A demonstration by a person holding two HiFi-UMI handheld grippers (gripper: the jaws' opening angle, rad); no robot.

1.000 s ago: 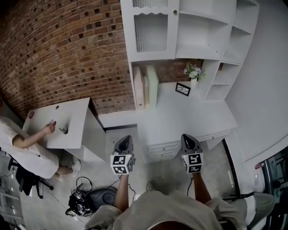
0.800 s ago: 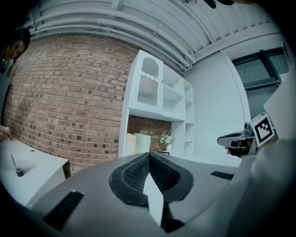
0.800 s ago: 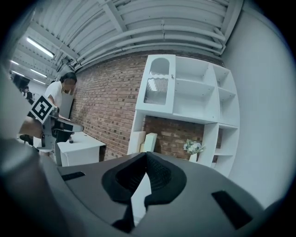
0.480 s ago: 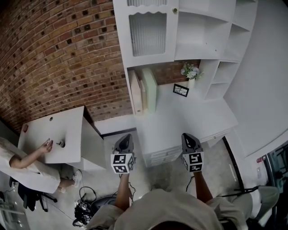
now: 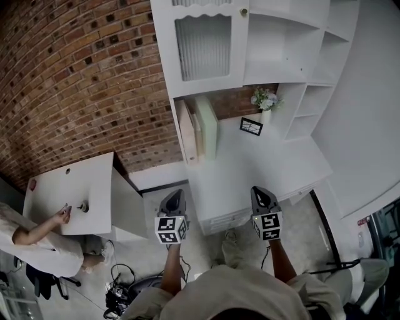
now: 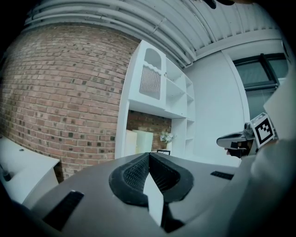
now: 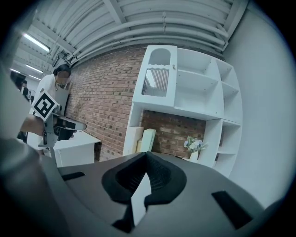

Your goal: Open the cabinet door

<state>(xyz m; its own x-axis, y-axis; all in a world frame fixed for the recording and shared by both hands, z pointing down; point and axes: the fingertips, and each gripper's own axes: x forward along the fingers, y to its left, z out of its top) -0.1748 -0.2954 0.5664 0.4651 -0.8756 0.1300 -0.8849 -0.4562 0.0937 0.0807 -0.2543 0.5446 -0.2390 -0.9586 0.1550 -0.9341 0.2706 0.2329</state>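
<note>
The white cabinet door (image 5: 203,44) with a ribbed glass panel is closed, high on the wall unit, with a small knob (image 5: 244,12) at its right edge. My left gripper (image 5: 175,195) and right gripper (image 5: 260,191) are held side by side in front of the desk, well below and short of the door. Both are shut with nothing between the pads. The left gripper view shows my left gripper (image 6: 149,155) aimed level at the door (image 6: 150,78). From the right gripper view, my right gripper (image 7: 146,155) faces the door (image 7: 156,79) and its knob (image 7: 174,67).
A white desk (image 5: 281,164) with drawers stands under the shelves. On it are upright boards (image 5: 197,128), a flower vase (image 5: 265,100) and a small frame (image 5: 251,125). A person (image 5: 31,240) sits at a low white table (image 5: 94,181) on the left. Cables (image 5: 125,290) lie on the floor.
Both grippers and the head camera have moved forward toward the white unit, which now sits closer. The seated person and the low table have slid left and down in the picture.
</note>
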